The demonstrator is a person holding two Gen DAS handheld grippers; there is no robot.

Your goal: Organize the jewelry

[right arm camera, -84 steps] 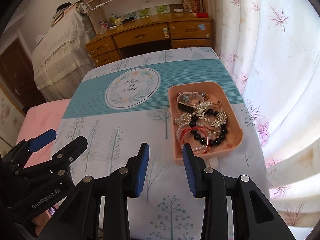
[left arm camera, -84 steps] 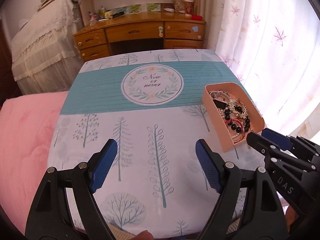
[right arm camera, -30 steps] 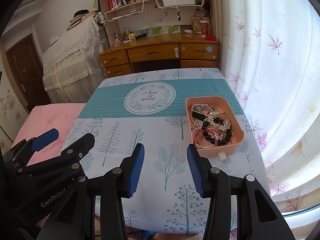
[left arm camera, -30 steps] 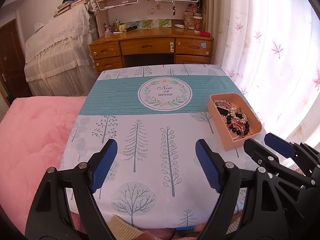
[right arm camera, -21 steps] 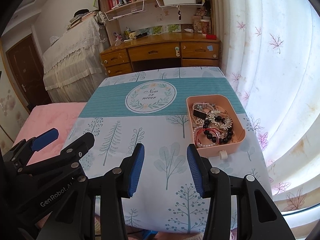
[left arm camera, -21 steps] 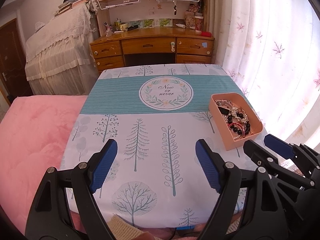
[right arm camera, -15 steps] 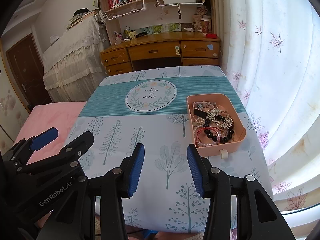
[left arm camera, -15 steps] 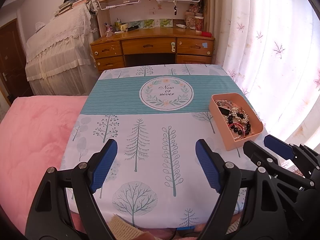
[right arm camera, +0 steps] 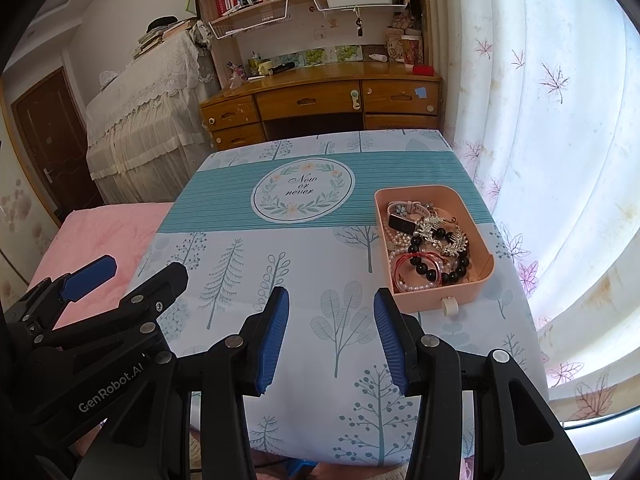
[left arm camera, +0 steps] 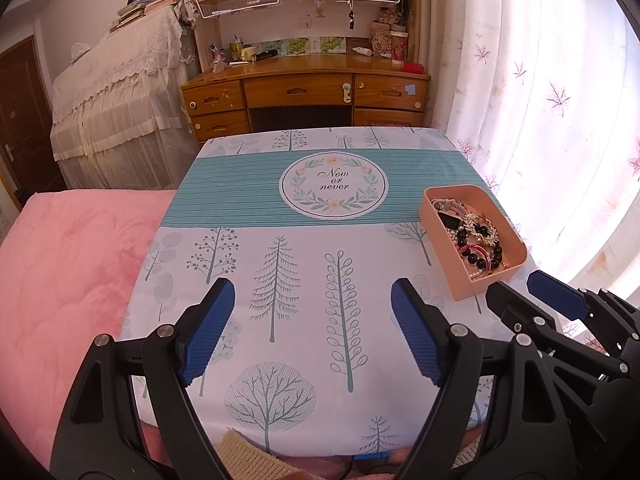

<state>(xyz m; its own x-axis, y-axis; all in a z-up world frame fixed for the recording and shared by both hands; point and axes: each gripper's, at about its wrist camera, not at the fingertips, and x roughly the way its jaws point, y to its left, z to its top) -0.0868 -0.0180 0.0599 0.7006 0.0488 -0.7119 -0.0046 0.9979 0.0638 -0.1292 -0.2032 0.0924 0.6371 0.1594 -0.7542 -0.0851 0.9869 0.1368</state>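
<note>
Jewelry (right arm camera: 430,246) lies heaped in a pink tray (right arm camera: 434,298) on the right side of the tabletop (left arm camera: 304,280), well ahead of both tongs and touched by neither.

Nearest, the left tongs (left arm camera: 312,332) hang over the near edge of the tabletop with their blue pads spread wide and nothing between them, only the tree-printed cloth (left arm camera: 280,248) below. The right tongs (right arm camera: 328,336) sit beside them, pads apart at a narrower gap, also empty and pointing down at the cloth just short of the tray's near wall. Each pair shows at the edge of the other's view.

The tray is a shallow rectangle with a small white knob (right arm camera: 447,305) on its near wall. Inside, the pieces are tangled together: a string of black beads (right arm camera: 440,274), a red cord bracelet (right arm camera: 412,266), strands of small pearls (right arm camera: 408,287), a silver leaf-shaped piece (right arm camera: 430,224) and a watch with a dark face (right arm camera: 398,222) on a pale strap.

Further on, a round "Now or never" emblem (left arm camera: 334,188) sits on a teal band of the cloth. A pink bed cover (left arm camera: 68,264) lies to the left, a wooden desk (left arm camera: 304,92) stands beyond, and a white curtain (left arm camera: 540,80) hangs on the right.
</note>
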